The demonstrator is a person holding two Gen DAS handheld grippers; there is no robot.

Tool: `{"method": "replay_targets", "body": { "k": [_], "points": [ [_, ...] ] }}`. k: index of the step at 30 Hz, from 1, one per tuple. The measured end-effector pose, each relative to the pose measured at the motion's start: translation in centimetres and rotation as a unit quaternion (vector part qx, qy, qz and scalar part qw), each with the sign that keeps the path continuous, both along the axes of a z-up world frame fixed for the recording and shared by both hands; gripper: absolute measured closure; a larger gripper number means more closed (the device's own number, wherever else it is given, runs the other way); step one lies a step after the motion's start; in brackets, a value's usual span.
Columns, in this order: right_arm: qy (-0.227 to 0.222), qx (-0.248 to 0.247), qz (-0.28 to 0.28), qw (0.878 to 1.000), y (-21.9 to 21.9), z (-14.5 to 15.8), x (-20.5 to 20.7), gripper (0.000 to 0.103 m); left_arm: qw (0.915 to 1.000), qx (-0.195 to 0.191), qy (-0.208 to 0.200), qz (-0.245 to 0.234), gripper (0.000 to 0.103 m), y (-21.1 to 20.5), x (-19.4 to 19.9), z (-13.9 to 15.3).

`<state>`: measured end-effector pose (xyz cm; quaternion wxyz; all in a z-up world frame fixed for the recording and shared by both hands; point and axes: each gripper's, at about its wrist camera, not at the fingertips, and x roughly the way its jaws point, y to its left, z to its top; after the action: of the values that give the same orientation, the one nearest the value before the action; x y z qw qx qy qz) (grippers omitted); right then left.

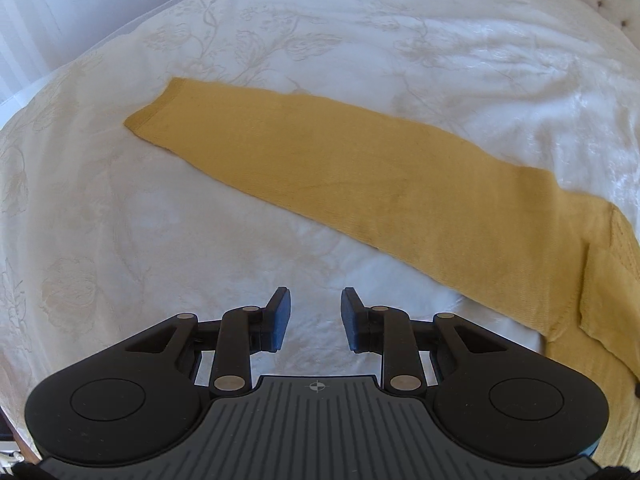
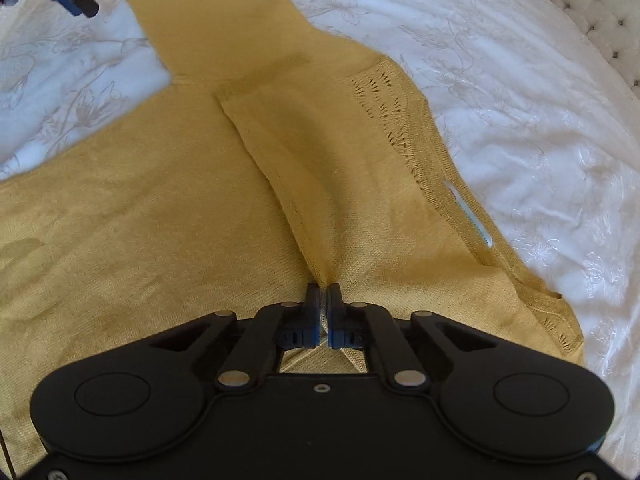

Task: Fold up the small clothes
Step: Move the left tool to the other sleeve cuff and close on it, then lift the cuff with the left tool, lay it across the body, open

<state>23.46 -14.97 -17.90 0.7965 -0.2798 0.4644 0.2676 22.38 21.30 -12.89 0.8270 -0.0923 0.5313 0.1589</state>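
A mustard-yellow knit sweater (image 2: 140, 208) lies spread on a white bedspread (image 2: 540, 140). In the left wrist view one long sleeve (image 1: 320, 160) stretches flat from the cuff at upper left to the body at lower right. My left gripper (image 1: 316, 312) is open and empty, hovering over bare bedspread just short of the sleeve. My right gripper (image 2: 325, 294) is shut on the end of the other sleeve (image 2: 312, 152), which is folded over the sweater's body. The left gripper also shows at the top left of the right wrist view (image 2: 76, 0).
The white floral bedspread (image 1: 120, 240) surrounds the sweater. A tufted headboard (image 2: 608, 12) stands at the far right. A white label (image 2: 468, 216) shows inside the neckline. A white wall or curtain (image 1: 60, 8) lies beyond the bed's edge at upper left.
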Motion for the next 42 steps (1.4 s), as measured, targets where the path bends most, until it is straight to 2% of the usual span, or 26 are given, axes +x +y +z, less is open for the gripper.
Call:
{"method": "replay_targets", "body": {
  "k": [1,2,3,5,7,9,11,14,17,22,27,28,29,31,34,36,39,42],
  "points": [
    [-0.006,-0.004,-0.003,1.0,0.1,-0.1,-0.2,0.083,1.0,-0.004,-0.002,0.005,0.076,0.7,0.1,0.0],
    [-0.01,-0.007,-0.014,1.0,0.2,0.0,-0.2,0.069,0.9999,-0.009,-0.006,0.012,0.076,1.7,0.3,-0.1],
    [-0.008,-0.001,-0.027,1.0,0.2,0.2,-0.2,0.061,0.9997,-0.012,-0.009,0.018,0.076,2.6,0.3,-0.1],
    [-0.002,0.033,-0.067,0.997,0.0,1.1,0.0,0.041,0.9992,-0.02,-0.02,0.03,0.075,4.2,0.5,0.0],
    [0.008,0.077,-0.11,0.991,-0.3,2.3,-0.2,0.033,0.9977,-0.036,-0.038,0.042,0.071,6.5,0.7,0.2],
    [0.016,0.111,-0.153,0.982,-0.5,3.3,-0.6,0.031,0.9958,-0.054,-0.052,0.052,0.062,8.4,1.0,0.1],
    [0.027,0.142,-0.201,0.969,-0.4,4.1,-1.1,0.026,0.9941,-0.065,-0.06,0.062,0.06,10.3,1.5,-0.2],
    [0.04,0.177,-0.251,0.951,0.1,4.7,-1.7,0.024,0.9932,-0.066,-0.067,0.068,0.06,12.4,2.2,-0.6],
    [0.05,0.193,-0.279,0.94,1.1,5.1,-1.9,0.022,0.9921,-0.071,-0.078,0.068,0.059,13.9,3.4,-1.1],
    [0.061,0.201,-0.292,0.933,3.0,5.6,-2.4,0.022,0.9902,-0.084,-0.08,0.077,0.058,15.9,5.5,-2.4],
    [0.077,0.212,-0.291,0.93,4.5,5.6,-2.0,0.022,0.9813,-0.115,-0.108,0.11,0.06,17.0,5.9,-3.1],
    [0.079,0.213,-0.289,0.93,4.7,5.6,-2.0,0.022,0.9796,-0.112,-0.119,0.117,0.071,17.0,5.8,-3.0],
    [0.081,0.213,-0.288,0.93,4.9,5.6,-2.0,0.022,0.9789,-0.106,-0.123,0.124,0.098,17.0,5.7,-2.9],
    [0.082,0.214,-0.285,0.931,4.9,5.5,-2.0,0.022,0.9761,-0.116,-0.131,0.128,0.099,17.0,5.4,-2.7],
    [0.08,0.219,-0.286,0.929,4.3,5.7,-2.3,0.022,0.9731,-0.115,-0.152,0.13,0.1,16.2,4.8,-1.1],
    [0.077,0.226,-0.291,0.927,3.6,5.8,-2.6,0.022,0.973,-0.109,-0.169,0.113,0.1,14.8,4.5,0.7],
    [0.078,0.236,-0.297,0.922,2.3,5.8,-3.3,0.022,0.9737,-0.092,-0.199,0.063,0.1,11.4,4.0,4.5],
    [0.082,0.246,-0.298,0.919,0.7,5.6,-4.2,0.022,0.9692,-0.078,-0.234,0.003,0.099,6.7,3.6,8.6]
  ]
}}
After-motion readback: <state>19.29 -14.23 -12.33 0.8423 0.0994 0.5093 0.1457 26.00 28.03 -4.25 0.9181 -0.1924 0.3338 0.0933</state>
